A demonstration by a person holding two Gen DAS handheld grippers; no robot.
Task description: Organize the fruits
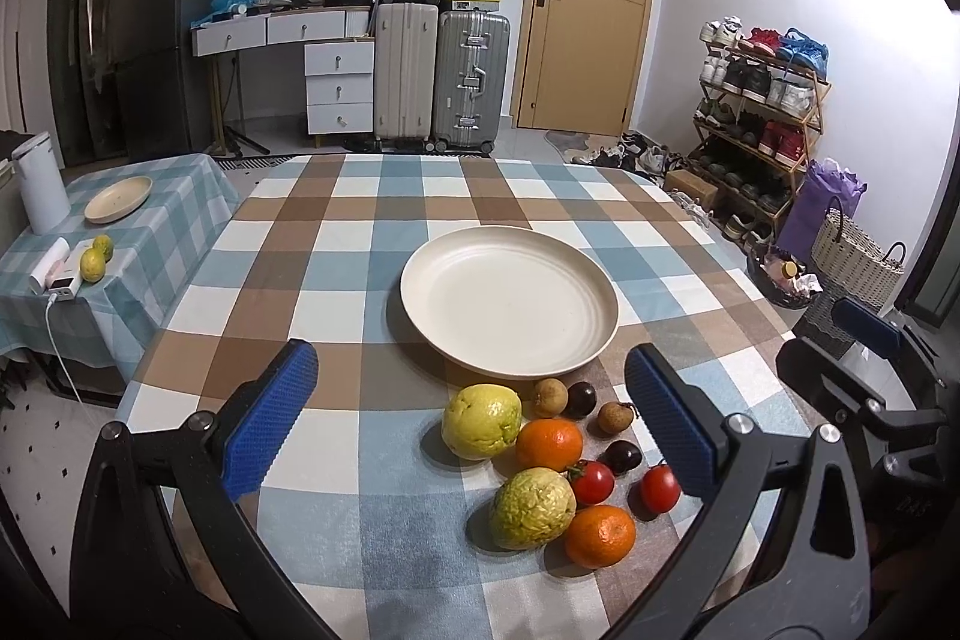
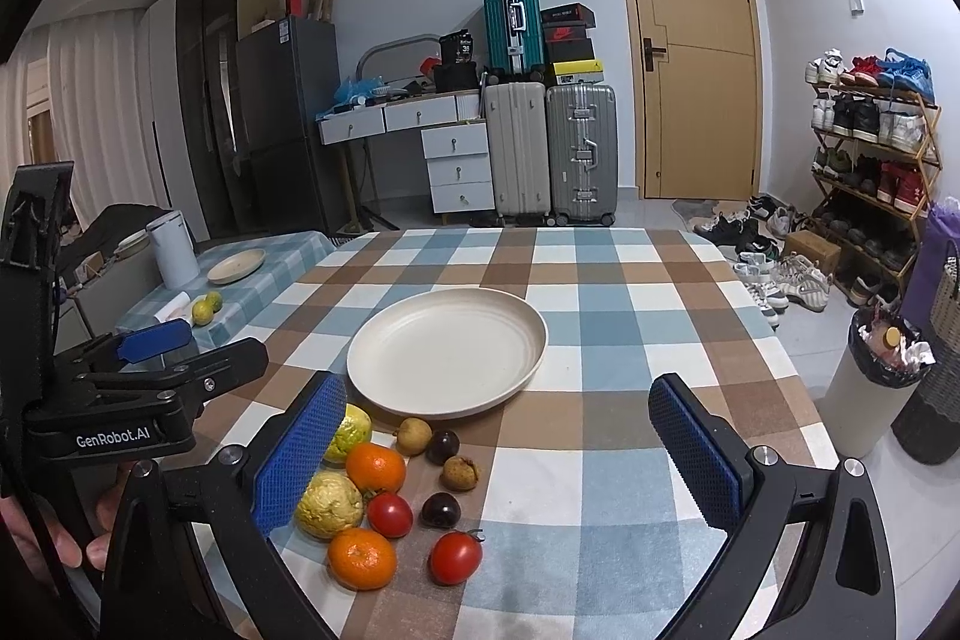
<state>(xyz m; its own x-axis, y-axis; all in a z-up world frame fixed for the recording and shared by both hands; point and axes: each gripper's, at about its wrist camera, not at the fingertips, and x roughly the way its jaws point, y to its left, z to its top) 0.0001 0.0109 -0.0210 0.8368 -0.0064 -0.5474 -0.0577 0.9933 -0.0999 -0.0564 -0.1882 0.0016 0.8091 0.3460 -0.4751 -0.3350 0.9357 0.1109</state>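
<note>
A: What carries it all?
B: The worktop in a checked cloth, with a cream plate near its middle, bare.

A: And the tongs?
B: The left tongs stand wide apart, holding nothing and hovering over the fruit. The right tongs are spread just as wide, gripping nothing; the left blue pad sits in front of the two guavas and hides part of them.

A: Where is the fruit?
B: Bunched on the cloth just on the near side of the plate. Two yellow-green guavas are the biggest, then two oranges, one touching the nearer guava. Two red tomatoes, two dark plums and two small brown longans lie among them.

A: Anything off to the side?
B: A side table with a second plate, a white kettle and two small green-yellow fruits.
</note>
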